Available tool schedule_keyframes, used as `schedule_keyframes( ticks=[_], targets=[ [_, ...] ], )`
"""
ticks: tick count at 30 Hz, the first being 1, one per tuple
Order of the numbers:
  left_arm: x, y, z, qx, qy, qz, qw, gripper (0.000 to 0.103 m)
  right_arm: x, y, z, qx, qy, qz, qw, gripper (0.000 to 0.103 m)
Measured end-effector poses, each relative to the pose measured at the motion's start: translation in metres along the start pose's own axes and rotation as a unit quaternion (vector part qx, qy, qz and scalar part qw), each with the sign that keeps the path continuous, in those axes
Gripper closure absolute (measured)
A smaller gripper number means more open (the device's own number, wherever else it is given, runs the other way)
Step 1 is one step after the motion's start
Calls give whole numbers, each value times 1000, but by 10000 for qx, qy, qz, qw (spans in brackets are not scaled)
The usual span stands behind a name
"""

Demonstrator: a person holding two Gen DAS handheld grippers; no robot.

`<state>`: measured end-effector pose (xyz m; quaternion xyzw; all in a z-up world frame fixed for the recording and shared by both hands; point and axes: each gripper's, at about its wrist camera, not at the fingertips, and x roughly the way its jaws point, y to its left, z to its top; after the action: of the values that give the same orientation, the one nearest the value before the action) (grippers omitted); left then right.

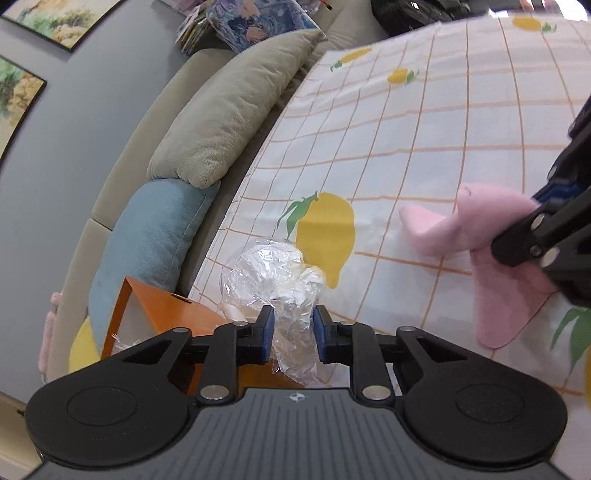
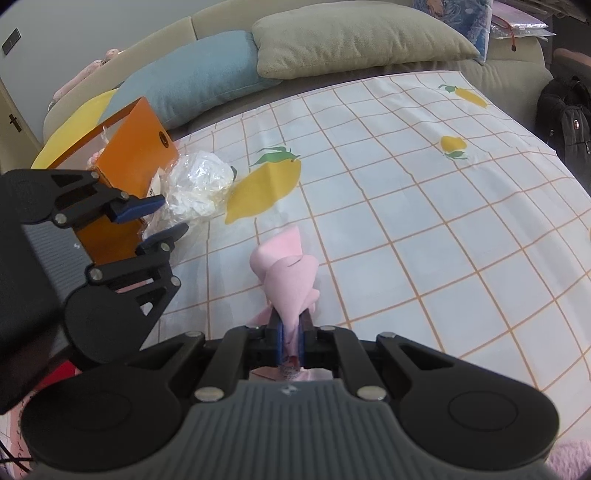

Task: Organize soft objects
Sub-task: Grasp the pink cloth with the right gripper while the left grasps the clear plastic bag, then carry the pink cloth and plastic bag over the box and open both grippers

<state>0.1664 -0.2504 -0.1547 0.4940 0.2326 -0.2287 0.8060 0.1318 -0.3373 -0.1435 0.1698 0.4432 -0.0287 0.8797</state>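
Observation:
A crinkled clear plastic bag (image 1: 275,275) with something white inside lies on the bed beside an orange box (image 1: 159,314). My left gripper (image 1: 292,334) has its jaws on either side of the bag's neck with a gap showing; it also shows in the right wrist view (image 2: 162,219) at the bag (image 2: 197,184). My right gripper (image 2: 291,338) is shut on a pink soft cloth toy (image 2: 290,273) that rests on the sheet. The toy shows in the left wrist view (image 1: 495,258) at the right.
The bed has a white checked sheet with yellow fruit prints (image 2: 424,206). A blue pillow (image 2: 192,74) and a beige pillow (image 2: 354,37) lie along the headboard. A black backpack (image 2: 565,125) sits at the far right. Patterned items (image 1: 251,22) lie beyond the pillows.

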Motion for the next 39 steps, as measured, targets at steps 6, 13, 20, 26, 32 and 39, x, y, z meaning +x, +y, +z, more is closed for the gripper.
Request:
schedule_keyframes(
  ticks=[6,13,20,26,32,39],
  targets=[
    [-41,19,0,-983,-261,-242,9945,81,-6,-2,1,55,-86,-50,9999,98],
    [-105,46,-13,-2278,-482,-697,9700,82,-25,7,0,-156,-204,30,9997,98],
    [-160,71,-40,-3276,-681,-870,9383,83,-57,18,-5,-61,-323,225,9992,98],
    [-187,110,-72,-3860,-819,-437,9178,83,-81,48,-1,-344,-564,574,9962,98],
    [-189,159,-106,-4195,-832,145,9038,83,-97,92,23,-793,-789,991,9888,98],
    [-161,205,-120,-3866,-631,63,9201,83,-94,152,70,-1527,-983,1267,9752,98]
  ],
)
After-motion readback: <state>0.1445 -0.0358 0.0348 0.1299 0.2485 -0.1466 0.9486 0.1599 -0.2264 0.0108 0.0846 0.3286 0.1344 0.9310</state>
